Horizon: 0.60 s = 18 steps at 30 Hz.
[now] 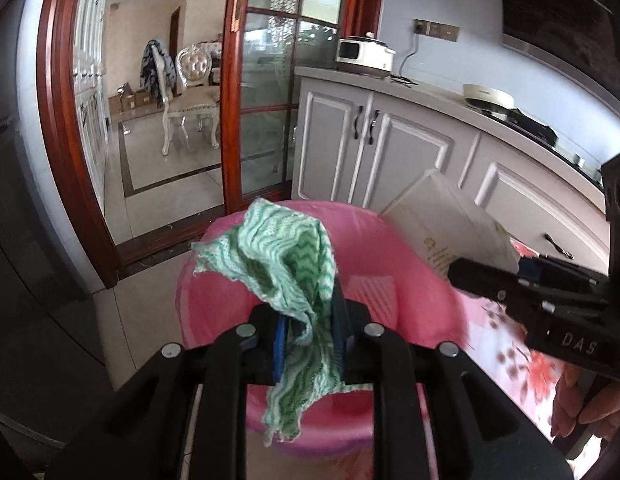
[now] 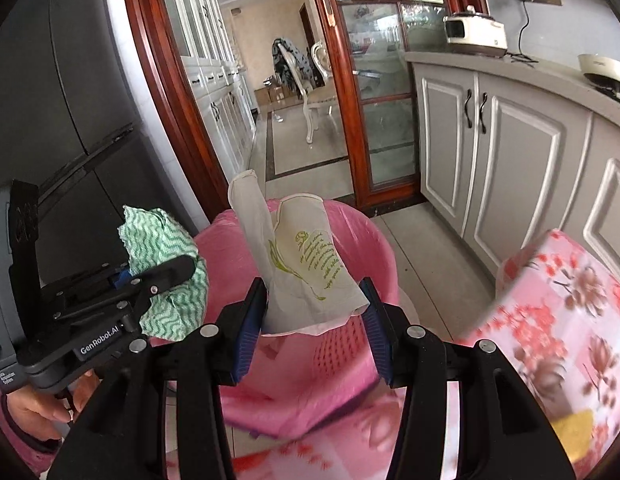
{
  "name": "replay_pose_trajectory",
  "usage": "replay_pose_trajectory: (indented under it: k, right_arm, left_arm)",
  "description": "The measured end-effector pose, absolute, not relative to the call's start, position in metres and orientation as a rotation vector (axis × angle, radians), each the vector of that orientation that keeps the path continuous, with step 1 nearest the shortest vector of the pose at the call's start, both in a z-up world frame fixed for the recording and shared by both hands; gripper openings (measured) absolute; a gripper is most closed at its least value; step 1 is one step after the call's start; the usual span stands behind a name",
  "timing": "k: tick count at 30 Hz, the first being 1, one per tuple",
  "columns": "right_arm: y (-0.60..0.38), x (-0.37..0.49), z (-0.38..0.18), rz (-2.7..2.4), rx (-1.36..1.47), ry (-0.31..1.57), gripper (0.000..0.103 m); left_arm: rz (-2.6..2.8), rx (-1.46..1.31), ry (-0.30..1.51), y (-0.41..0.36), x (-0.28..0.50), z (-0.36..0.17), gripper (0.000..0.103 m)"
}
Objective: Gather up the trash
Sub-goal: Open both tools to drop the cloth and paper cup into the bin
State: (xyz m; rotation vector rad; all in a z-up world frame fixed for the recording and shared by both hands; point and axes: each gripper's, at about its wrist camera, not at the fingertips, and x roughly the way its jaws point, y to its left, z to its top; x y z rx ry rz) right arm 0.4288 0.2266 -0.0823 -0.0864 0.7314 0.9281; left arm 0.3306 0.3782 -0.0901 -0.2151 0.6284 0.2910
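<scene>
Kitchen floor: pink-lined bin (image 2: 349,240), contents unclear.

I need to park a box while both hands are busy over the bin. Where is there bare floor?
Bare grey tile floor lies between the pink plastic bin and the grey cabinet doors; more runs through the wooden doorway toward the white chair. It is crowded over the bin: green wavy cloth and white printed bag hang there.
</scene>
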Motion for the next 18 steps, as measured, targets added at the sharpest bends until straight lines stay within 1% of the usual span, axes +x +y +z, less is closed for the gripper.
replay_pose_trajectory:
  k: [1,2,3,5,8,14,16,18]
  right_arm:
    - [0.23,0.432,-0.085,0.94,-0.087,0.738,0.048]
    - [0.234,0.435,-0.088,0.945,-0.092,0.742,0.048]
    - [0.236,0.437,-0.091,0.938,-0.101,0.746,0.055]
    - [0.238,0.439,-0.094,0.946,-0.096,0.749,0.064]
    - [0.231,0.436,-0.096,0.943,-0.089,0.749,0.064]
    - [0.204,0.412,-0.093,0.928,-0.097,0.734,0.064]
    - [0.192,0.4,-0.09,0.915,-0.097,0.726,0.064]
    - [0.18,0.387,-0.087,0.904,-0.09,0.724,0.064]
  left_arm:
    - [0.295,-0.216,0.628,0.382,0.334,-0.092,0.024]
    - [0.306,-0.219,0.629,0.386,0.338,-0.094,0.036]
    - [0.325,-0.225,0.626,0.391,0.341,-0.097,0.048]
    - [0.347,-0.24,0.623,0.396,0.341,-0.101,0.055]
    - [0.364,-0.232,0.626,0.399,0.338,-0.103,0.057]
    - [0.394,-0.209,0.578,0.388,0.309,-0.094,0.067]
    - [0.403,-0.213,0.563,0.382,0.296,-0.09,0.074]
    - [0.422,-0.212,0.541,0.371,0.279,-0.083,0.083]
